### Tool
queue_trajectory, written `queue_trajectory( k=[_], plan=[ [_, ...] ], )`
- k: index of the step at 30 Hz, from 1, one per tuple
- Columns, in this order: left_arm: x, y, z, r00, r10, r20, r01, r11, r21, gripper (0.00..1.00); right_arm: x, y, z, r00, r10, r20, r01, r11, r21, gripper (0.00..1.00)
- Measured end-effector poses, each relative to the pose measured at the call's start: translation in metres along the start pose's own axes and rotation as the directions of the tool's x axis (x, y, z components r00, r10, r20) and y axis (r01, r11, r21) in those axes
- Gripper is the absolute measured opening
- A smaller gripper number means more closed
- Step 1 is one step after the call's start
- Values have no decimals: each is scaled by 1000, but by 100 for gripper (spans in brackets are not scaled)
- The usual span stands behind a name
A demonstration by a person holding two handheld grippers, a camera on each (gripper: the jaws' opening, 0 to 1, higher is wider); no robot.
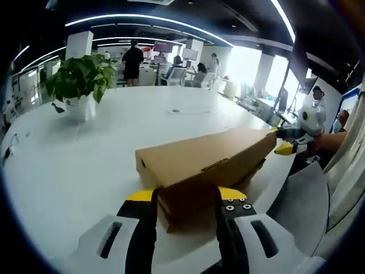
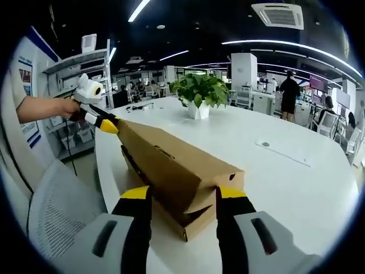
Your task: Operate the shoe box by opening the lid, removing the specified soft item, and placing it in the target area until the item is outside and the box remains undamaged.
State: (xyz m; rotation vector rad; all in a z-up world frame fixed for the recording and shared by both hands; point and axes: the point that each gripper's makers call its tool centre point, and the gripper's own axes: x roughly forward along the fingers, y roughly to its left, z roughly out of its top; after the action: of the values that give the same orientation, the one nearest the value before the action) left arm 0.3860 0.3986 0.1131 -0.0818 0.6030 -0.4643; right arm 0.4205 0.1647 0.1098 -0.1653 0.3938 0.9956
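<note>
Box (image 1: pixel 208 162) lies on the table (image 1: pixel 85 165), lid partly raised; left gripper (image 1: pixel 187 197) and right gripper (image 2: pixel 183 194) each clamp one end. Item not yet out.

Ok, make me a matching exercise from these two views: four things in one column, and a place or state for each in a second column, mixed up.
Things:
1. shoe box
2. potted plant
3. left claw
4. mesh chair

Places or states:
A. beside the table, off its edge
B. lid partly raised, lying on the white table
C. standing far across the table
D. jaws on either side of one box end

Pairs: 1-B, 2-C, 3-D, 4-A
</note>
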Motion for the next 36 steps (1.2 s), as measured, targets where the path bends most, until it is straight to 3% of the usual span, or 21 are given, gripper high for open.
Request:
queue_trajectory(
  k=[8,14,16,23,29,36],
  plan=[
    [-2,1,17,999,-3,37,3,1000,0,42,0,-5,12,1000,-9,18,9,1000,-20,41],
    [-3,1,30,998,-7,65,5,999,44,43,1,-11,23,999,-26,44,28,999,-30,41],
    [-3,4,33,998,6,65,-11,997,80,41,1,-13,27,998,-31,52,33,999,-29,41],
    [-2,10,47,996,26,84,-33,996,87,34,3,-19,37,997,-42,70,45,998,-34,41],
    [2,20,57,993,82,90,-95,984,149,26,5,-24,44,996,-48,80,52,998,-46,42],
    [4,27,67,989,101,111,-117,982,149,20,9,-33,52,995,-55,87,60,996,-64,41]
  ],
)
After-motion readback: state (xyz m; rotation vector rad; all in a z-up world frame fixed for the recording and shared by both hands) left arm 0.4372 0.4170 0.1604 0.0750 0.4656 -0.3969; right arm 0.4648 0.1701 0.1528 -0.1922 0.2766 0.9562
